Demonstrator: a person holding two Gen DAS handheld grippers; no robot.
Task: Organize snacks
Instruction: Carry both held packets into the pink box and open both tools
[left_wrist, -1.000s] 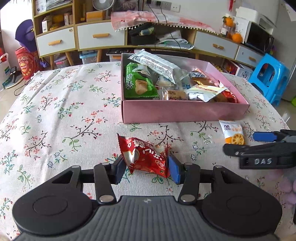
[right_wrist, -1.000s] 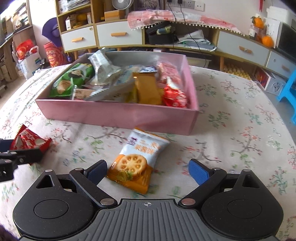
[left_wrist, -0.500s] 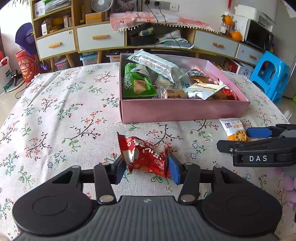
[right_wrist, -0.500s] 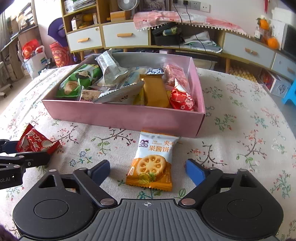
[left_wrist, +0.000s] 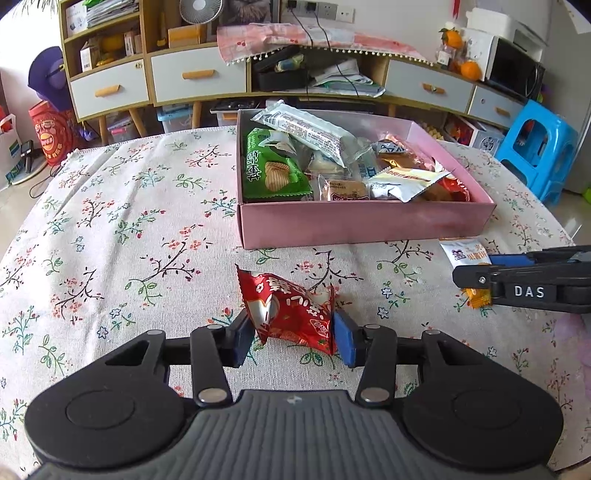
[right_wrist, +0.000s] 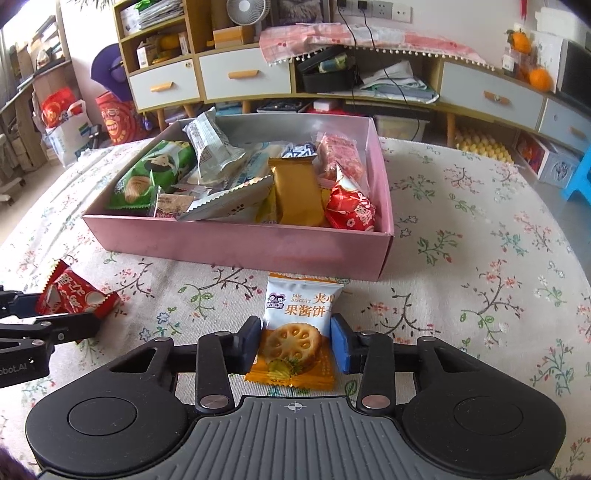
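Observation:
A pink box (left_wrist: 365, 223) full of snack packets stands on the flowered tablecloth; it also shows in the right wrist view (right_wrist: 236, 243). My left gripper (left_wrist: 293, 334) is shut on a red snack packet (left_wrist: 290, 310) in front of the box. My right gripper (right_wrist: 295, 341) is shut on a jam biscuit packet (right_wrist: 297, 325), white and orange, lying on the cloth before the box's right corner. The red packet (right_wrist: 72, 295) and the left gripper show at the left of the right wrist view. The right gripper (left_wrist: 517, 278) and the biscuit packet (left_wrist: 463, 253) show at the right of the left wrist view.
The box holds a green chips bag (left_wrist: 271, 171), a silver packet (left_wrist: 306, 131), an orange packet (right_wrist: 295, 190) and others. A sideboard with drawers (left_wrist: 199, 75) stands behind the table. A blue stool (left_wrist: 535, 147) is at the right.
My right gripper has moved forward and closed its jaws onto the jam biscuit packet. My left gripper still holds the red packet in about the same place.

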